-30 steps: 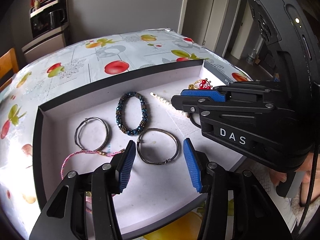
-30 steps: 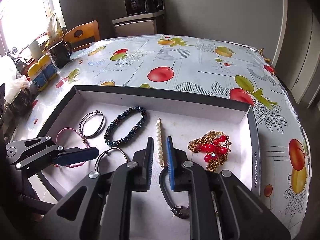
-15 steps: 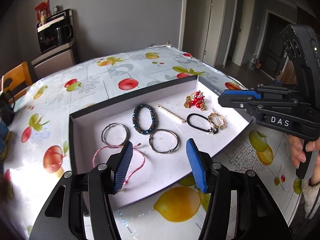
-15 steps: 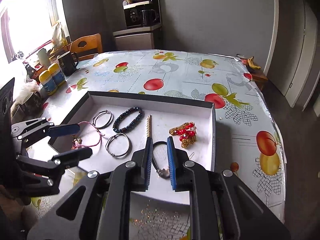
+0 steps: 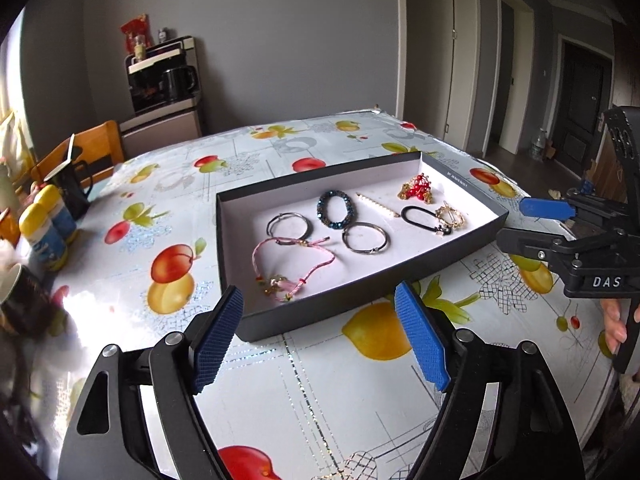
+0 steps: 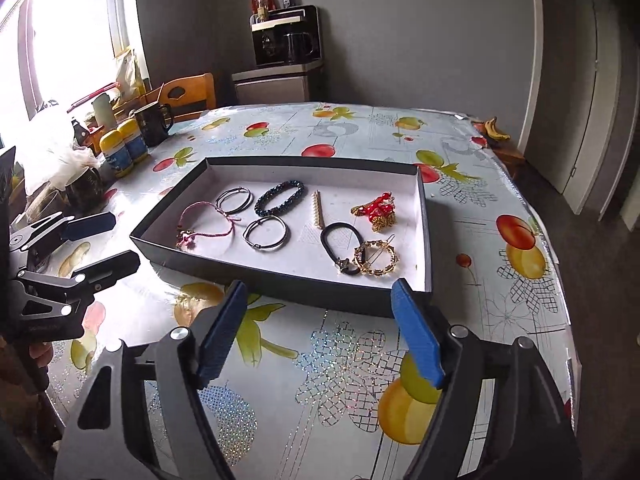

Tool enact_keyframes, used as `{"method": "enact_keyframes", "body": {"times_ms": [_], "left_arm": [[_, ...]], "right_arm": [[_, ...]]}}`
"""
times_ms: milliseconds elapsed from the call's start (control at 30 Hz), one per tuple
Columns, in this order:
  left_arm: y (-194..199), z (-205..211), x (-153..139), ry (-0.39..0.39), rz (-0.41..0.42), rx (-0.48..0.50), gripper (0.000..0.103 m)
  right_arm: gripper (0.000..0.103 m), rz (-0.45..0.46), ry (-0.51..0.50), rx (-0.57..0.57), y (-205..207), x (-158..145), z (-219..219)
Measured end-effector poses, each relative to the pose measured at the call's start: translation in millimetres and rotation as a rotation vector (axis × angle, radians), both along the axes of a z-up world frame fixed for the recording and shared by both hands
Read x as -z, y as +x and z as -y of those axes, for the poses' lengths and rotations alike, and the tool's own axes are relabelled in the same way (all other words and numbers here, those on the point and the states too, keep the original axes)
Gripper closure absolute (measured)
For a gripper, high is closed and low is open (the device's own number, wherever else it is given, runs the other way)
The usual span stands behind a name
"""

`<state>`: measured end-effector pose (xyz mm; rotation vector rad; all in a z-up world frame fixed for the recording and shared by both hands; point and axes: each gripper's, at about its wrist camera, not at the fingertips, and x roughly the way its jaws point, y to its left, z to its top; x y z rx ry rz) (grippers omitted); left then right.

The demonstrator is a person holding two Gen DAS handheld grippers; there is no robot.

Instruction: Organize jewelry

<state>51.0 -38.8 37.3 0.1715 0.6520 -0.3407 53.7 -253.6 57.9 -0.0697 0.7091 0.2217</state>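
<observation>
A shallow black box [image 5: 360, 286] [image 6: 280, 280] with a white floor sits on the fruit-print tablecloth. Inside lie a pink cord bracelet [image 5: 294, 258], a thin bangle [image 5: 288, 224], a blue beaded bracelet [image 5: 336, 208], a metal bangle [image 6: 265, 233], a pearl pin [image 6: 318, 210], a red-and-gold bead cluster [image 6: 378, 210], a black hair tie [image 6: 340, 246] and a gold ring clip [image 6: 376, 258]. My left gripper [image 5: 318, 312] hovers before the box's near wall, jaws opening, nothing between them. My right gripper [image 6: 320, 308] does the same beside it, also empty and opening.
Mugs [image 6: 154, 124] and yellow-capped bottles [image 6: 120, 148] crowd the table's left side by a wooden chair [image 6: 188, 92]. A coffee machine [image 5: 164, 76] stands on a cabinet at the wall. Bananas [image 6: 496, 128] lie past the far right corner. The table edge [image 6: 560, 280] runs close on the right.
Both grippers have pulled back and up out of the box to its near side. The right jaws went from nearly shut to wide, and the left jaws widened. The jewelry stayed put.
</observation>
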Motion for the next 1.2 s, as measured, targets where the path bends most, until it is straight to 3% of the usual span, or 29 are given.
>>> {"method": "enact_keyframes", "body": {"times_ms": [100,200,267,467,700,933,1200], "left_arm": [[-3,3,2,0.016,0.062,-0.037,0.022],[-1,0,-2,-0.026,0.088,-0.068,0.021],[-3,-2,-4,-0.052,0.114,-0.08,0.018],[-17,7,-2,-0.006,0.201,-0.065,0.012],[-24,19,4,0.022,0.22,-0.025,0.011],[-25,13,3,-0.022,0.216,-0.017,0.01],[-28,14,2,-0.016,0.234,-0.008,0.009]], "right_arm": [[0.018,0.08,-0.014,0.038,-9,-3,2],[0.012,0.131,-0.001,0.064,-11,-5,7],[0.012,0.131,0.001,0.068,-10,-4,7],[0.01,0.119,-0.036,0.064,-10,8,2],[0.006,0.151,-0.044,0.084,-13,12,1],[0.006,0.196,-0.033,0.1,-20,7,3],[0.006,0.219,-0.026,0.112,-24,5,6]]}}
